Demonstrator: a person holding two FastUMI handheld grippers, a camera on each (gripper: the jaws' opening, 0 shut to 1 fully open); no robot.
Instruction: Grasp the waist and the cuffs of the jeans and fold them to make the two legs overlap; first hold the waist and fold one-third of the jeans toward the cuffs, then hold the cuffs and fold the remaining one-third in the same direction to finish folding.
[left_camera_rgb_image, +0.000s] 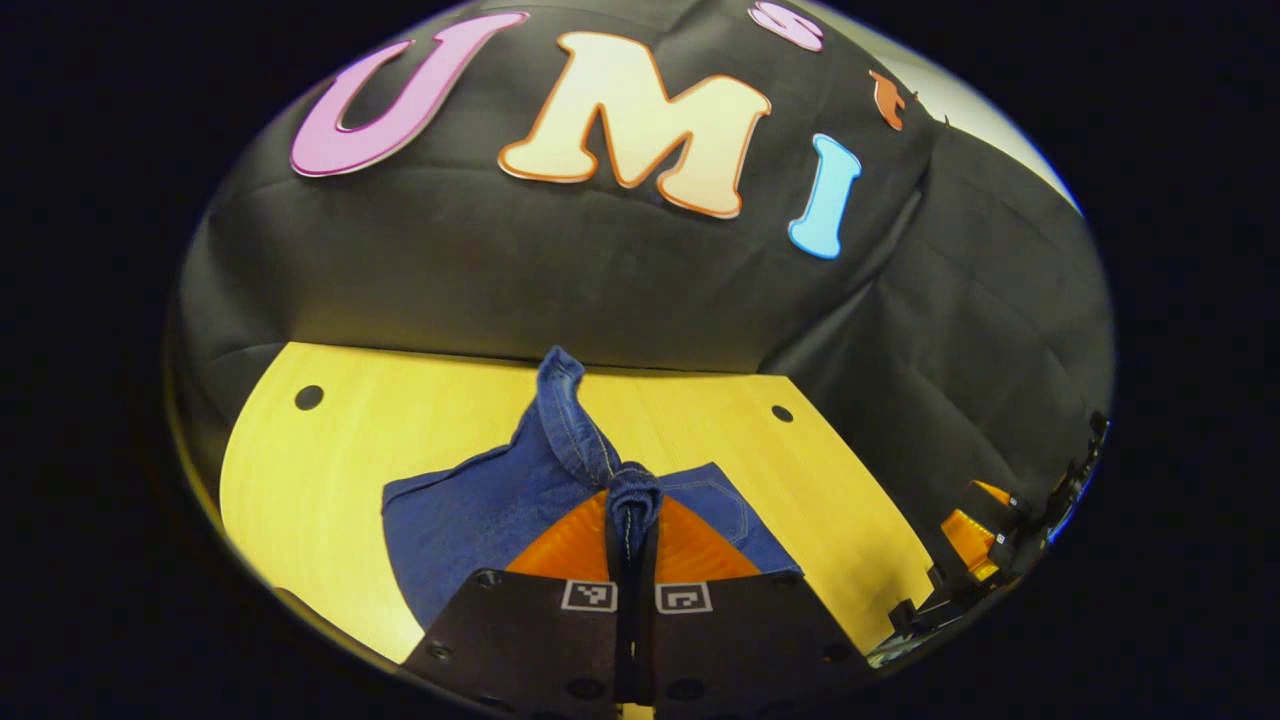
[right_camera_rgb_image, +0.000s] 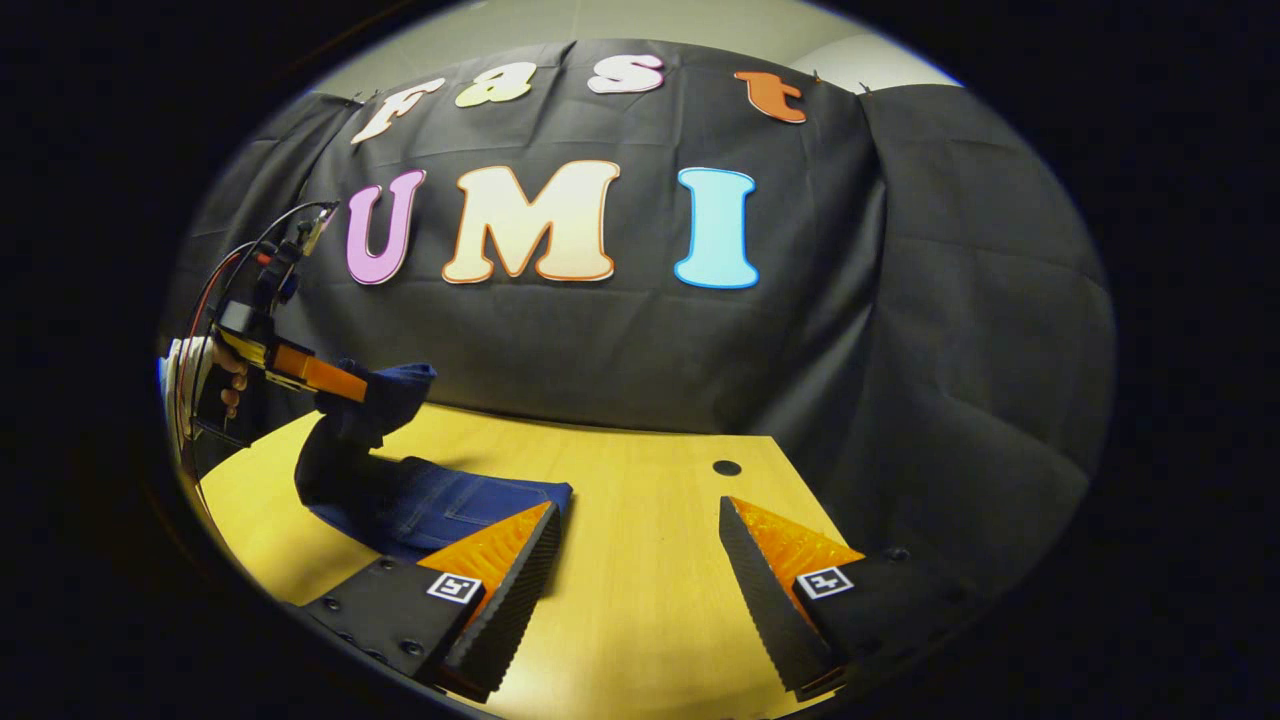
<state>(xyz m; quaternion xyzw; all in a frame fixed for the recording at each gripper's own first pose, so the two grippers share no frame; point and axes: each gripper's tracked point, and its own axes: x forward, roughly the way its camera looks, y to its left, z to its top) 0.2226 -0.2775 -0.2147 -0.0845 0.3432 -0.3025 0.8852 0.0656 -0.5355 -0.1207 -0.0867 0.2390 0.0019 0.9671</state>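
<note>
Above the table (right_camera_rgb_image: 640, 520), left gripper (left_camera_rgb_image: 632, 520) fingers pinch the raised jeans (left_camera_rgb_image: 470, 500); right gripper (right_camera_rgb_image: 640, 560) fingers gape wide, empty.

left hand-held gripper (left_camera_rgb_image: 632, 520): fingers pinched together, raised | right hand-held gripper (right_camera_rgb_image: 640, 560): fingers spread wide, low

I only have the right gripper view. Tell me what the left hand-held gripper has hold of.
Observer: In the left gripper view, the left hand-held gripper is shut on a bunched edge of the jeans, lifted off the table.
Operator: Report what lies under that lifted edge.
Observer: The rest of the jeans lies flat on the table, a back pocket facing up.
Operator: Say whether my hand-held gripper shows from over there.
Observer: Yes, the right hand-held gripper sits at the far right of that view, off the jeans.
</note>
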